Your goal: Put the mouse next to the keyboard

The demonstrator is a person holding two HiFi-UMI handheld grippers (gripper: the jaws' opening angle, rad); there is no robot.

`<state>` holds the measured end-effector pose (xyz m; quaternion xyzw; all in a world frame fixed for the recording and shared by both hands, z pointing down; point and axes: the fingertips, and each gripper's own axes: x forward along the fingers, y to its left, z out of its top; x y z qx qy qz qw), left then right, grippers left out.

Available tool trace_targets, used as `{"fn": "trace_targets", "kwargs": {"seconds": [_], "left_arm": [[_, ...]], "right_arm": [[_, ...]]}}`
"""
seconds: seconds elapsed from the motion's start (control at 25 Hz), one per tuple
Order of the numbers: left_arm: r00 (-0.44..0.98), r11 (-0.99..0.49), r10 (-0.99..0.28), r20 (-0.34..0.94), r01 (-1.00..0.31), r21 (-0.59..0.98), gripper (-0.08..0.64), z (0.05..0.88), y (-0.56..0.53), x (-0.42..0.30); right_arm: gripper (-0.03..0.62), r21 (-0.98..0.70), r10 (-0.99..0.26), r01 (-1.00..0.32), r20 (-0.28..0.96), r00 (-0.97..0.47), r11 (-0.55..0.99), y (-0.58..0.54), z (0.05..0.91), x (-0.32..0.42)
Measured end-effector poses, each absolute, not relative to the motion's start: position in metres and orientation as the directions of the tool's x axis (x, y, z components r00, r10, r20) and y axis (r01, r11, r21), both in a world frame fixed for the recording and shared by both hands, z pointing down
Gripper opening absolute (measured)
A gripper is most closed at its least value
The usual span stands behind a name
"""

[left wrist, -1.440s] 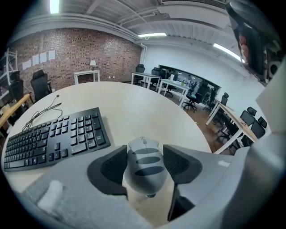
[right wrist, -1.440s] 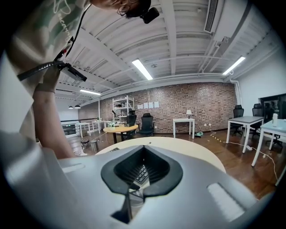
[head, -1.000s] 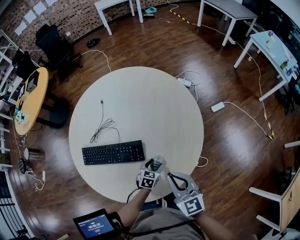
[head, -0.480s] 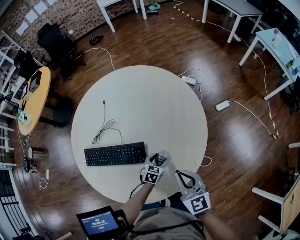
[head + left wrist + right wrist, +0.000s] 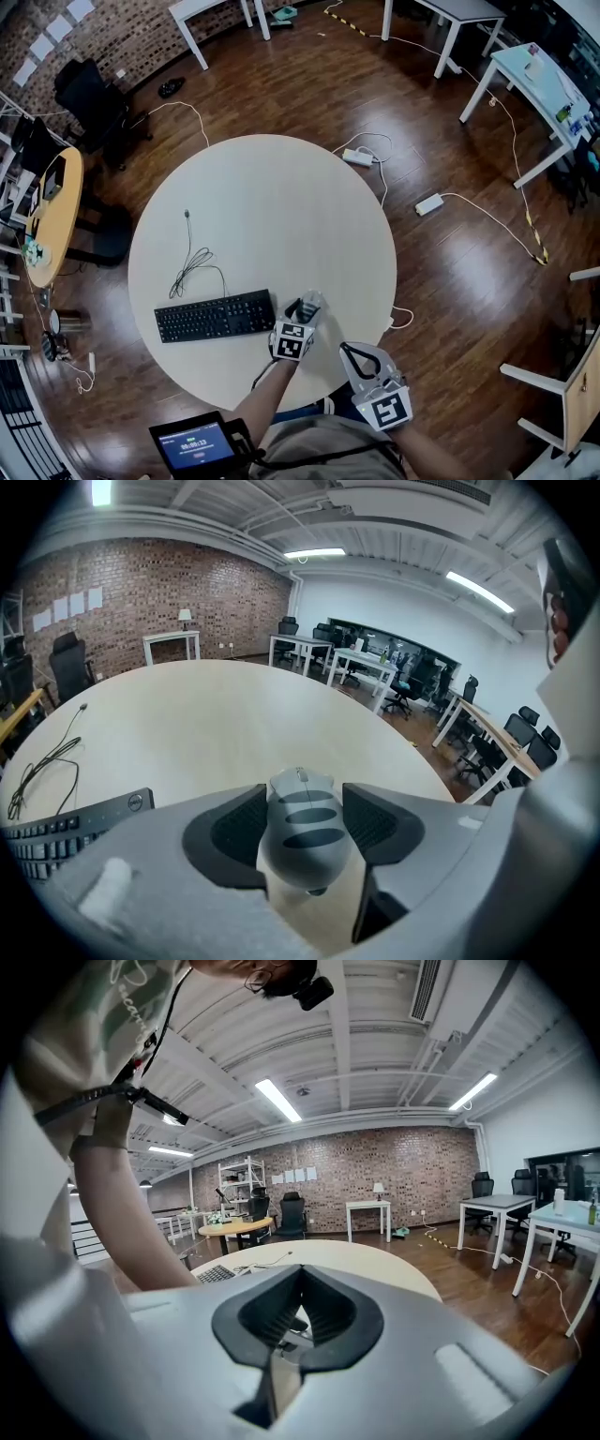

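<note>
A grey mouse (image 5: 305, 832) sits between the jaws of my left gripper (image 5: 302, 808), which is shut on its sides. In the head view this left gripper (image 5: 302, 306) hovers over the near part of the round white table (image 5: 281, 206), just right of the black keyboard (image 5: 214, 316). The mouse (image 5: 299, 309) shows there as a dark spot between the fingers; I cannot tell whether it touches the table. The keyboard's right end (image 5: 70, 822) lies close on the left. My right gripper (image 5: 354, 354) is shut and empty beyond the table's near edge, its pads meeting (image 5: 298, 1277).
The keyboard's black cable (image 5: 192, 255) loops on the table behind it. On the wooden floor lie a power strip (image 5: 358, 157) and a white adapter (image 5: 429, 203) with cords. A small screen (image 5: 191, 445) hangs at the person's waist. Desks and chairs ring the room.
My left gripper has carried the mouse forward from the table's near edge to beside the keyboard's right end. The right gripper stays low by the person's body.
</note>
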<state>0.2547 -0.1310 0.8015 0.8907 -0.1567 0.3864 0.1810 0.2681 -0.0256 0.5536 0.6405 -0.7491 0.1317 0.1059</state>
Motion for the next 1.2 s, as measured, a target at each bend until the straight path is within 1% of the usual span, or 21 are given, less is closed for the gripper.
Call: {"fn": "trace_targets", "kwargs": {"seconds": [0.24, 0.44, 0.52, 0.68, 1.0, 1.2], "left_arm": [[0.655, -0.884, -0.142, 0.742, -0.421, 0.202, 0.261, 0.800, -0.142, 0.279], [0.668, -0.893, -0.145, 0.730, -0.406, 0.194, 0.261, 0.799, -0.145, 0.299], [0.673, -0.904, -0.147, 0.725, -0.389, 0.178, 0.262, 0.800, -0.144, 0.305], [0.687, -0.899, -0.156, 0.709, -0.396, 0.186, 0.262, 0.801, -0.141, 0.318], [0.705, -0.921, -0.126, 0.698, -0.345, 0.182, 0.262, 0.801, -0.135, 0.347], [0.710, -0.928, -0.142, 0.690, -0.338, 0.157, 0.262, 0.800, -0.137, 0.354]], "right_arm": [[0.005, -0.096, -0.941, -0.992, 0.320, -0.106, 0.079, -0.019, 0.556, 0.287], [0.005, -0.102, -0.930, -0.994, 0.359, -0.079, 0.045, -0.008, 0.563, 0.294], [0.005, -0.094, -0.932, -0.995, 0.356, -0.064, 0.032, -0.006, 0.563, 0.297], [0.005, -0.073, -0.931, -0.997, 0.364, -0.021, -0.006, 0.002, 0.560, 0.307], [0.005, -0.057, -0.920, -0.997, 0.390, 0.033, -0.060, 0.012, 0.553, 0.310], [0.005, -0.051, -0.918, -0.998, 0.396, 0.023, -0.047, 0.011, 0.555, 0.309]]}}
